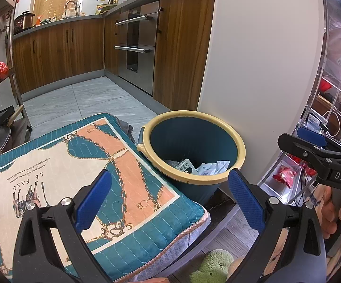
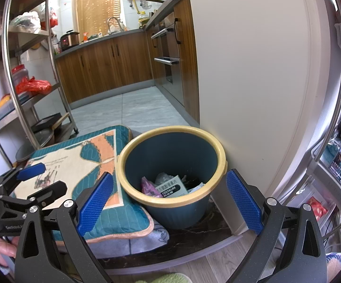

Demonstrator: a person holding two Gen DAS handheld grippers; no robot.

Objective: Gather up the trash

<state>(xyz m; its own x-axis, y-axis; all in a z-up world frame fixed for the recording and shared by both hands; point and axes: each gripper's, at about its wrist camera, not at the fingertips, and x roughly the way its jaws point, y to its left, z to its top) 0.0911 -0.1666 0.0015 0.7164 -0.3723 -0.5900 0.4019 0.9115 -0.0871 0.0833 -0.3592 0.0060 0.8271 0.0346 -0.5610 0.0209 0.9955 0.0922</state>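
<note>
A dark teal bin with a yellow rim (image 1: 237,145) (image 2: 219,152) stands on the floor beside a white wall. Inside it lie a grey medicine box (image 2: 173,185) (image 1: 186,167), a pink wrapper (image 2: 148,187) and white crumpled papers (image 1: 214,167). My left gripper (image 1: 170,198) is open and empty, above the cushion's edge and in front of the bin; it also shows at the left of the right wrist view (image 2: 40,179). My right gripper (image 2: 168,198) is open and empty, in front of the bin; it also shows at the right of the left wrist view (image 1: 311,146).
A teal and orange patterned cushion (image 1: 76,176) (image 2: 76,162) lies left of the bin. A steel shelf rack (image 2: 29,89) stands at the left. Wooden kitchen cabinets (image 1: 76,47) and an oven (image 1: 137,47) line the back. A wire rack with packets (image 1: 288,174) is at the right. A green plush item (image 1: 214,268) lies at the bottom.
</note>
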